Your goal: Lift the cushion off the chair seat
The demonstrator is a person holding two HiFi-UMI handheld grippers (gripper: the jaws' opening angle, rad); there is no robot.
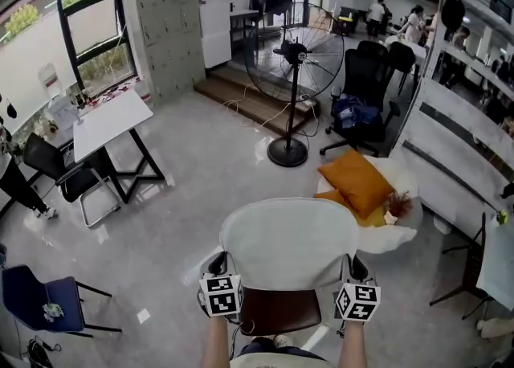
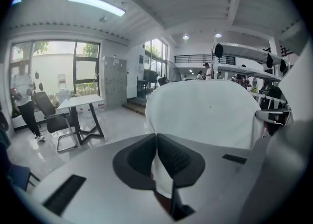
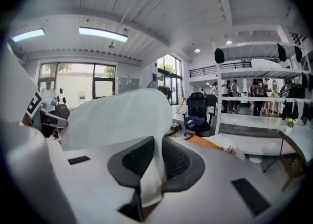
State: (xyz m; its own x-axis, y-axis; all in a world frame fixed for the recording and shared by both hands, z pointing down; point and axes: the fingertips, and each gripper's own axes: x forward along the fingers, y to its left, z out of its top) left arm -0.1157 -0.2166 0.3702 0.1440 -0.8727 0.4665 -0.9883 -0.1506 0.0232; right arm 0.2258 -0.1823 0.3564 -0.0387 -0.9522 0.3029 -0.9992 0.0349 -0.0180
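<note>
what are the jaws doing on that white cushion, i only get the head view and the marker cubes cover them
Observer: In the left gripper view, the left gripper is shut on the cushion, with a fold of its white edge pinched between the jaws.
Operator: and the right one
Observer: The right gripper view shows the same. The right gripper is shut on the cushion's edge, and white fabric runs down between its jaws.
</note>
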